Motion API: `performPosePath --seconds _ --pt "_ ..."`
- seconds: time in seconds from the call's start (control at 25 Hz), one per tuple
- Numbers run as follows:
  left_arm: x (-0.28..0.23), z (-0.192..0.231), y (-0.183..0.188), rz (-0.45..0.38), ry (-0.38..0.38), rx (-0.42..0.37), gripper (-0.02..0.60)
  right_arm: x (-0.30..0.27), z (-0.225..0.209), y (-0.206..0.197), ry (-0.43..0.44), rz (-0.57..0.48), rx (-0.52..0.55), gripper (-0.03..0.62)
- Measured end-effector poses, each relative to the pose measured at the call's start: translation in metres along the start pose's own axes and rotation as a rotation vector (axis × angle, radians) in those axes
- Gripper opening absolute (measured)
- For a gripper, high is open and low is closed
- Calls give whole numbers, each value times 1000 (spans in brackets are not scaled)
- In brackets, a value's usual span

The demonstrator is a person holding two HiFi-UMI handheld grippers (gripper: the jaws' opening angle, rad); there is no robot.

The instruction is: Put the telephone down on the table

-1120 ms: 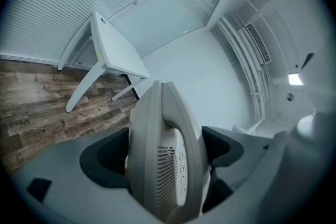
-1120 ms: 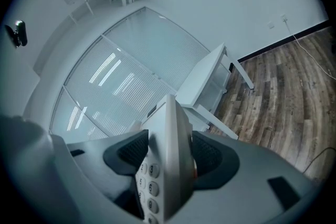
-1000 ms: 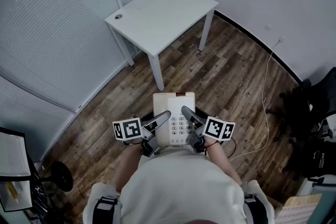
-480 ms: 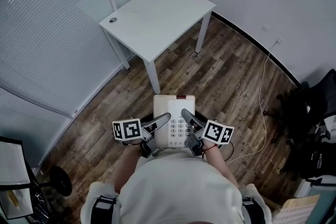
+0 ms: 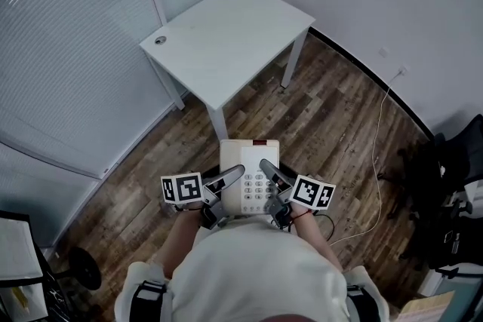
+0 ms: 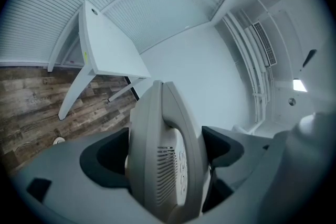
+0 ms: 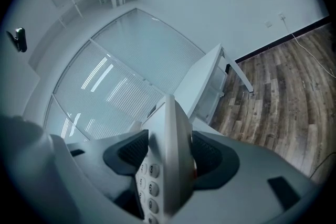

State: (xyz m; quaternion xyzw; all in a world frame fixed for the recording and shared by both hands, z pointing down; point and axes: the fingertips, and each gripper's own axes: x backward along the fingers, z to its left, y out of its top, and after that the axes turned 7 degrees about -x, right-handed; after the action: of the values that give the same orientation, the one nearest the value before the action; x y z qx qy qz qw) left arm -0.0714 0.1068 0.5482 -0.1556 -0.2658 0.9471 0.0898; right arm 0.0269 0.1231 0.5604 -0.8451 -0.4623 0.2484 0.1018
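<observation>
A white desk telephone [image 5: 250,173] with a keypad is held in the air above the wooden floor, close to the person's chest. My left gripper [image 5: 226,179] is shut on its left side and my right gripper [image 5: 270,171] is shut on its right side. In the left gripper view the telephone [image 6: 165,152] stands edge-on between the dark pads [image 6: 107,160]. The right gripper view shows the telephone [image 7: 167,157] clamped edge-on, keypad buttons facing left. The white table [image 5: 226,38] stands ahead, a short way beyond the telephone, its top bare except for a round grommet hole [image 5: 160,40].
Window blinds [image 5: 68,41] run along the left wall. A white cable [image 5: 375,154] trails over the floor from a wall socket on the right. Dark chairs and gear [image 5: 445,185] stand at the right edge, and a chair base [image 5: 79,268] sits lower left.
The view has shifted slightly, so the table sits a little nearer and more to the left. Both grippers keep the same hold on the telephone.
</observation>
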Motion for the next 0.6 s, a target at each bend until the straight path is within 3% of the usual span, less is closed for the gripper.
performPosePath --seconds 0.6 --pt "-38 53 117 -10 -17 5 419 -104 14 84 -10 1 19 270"
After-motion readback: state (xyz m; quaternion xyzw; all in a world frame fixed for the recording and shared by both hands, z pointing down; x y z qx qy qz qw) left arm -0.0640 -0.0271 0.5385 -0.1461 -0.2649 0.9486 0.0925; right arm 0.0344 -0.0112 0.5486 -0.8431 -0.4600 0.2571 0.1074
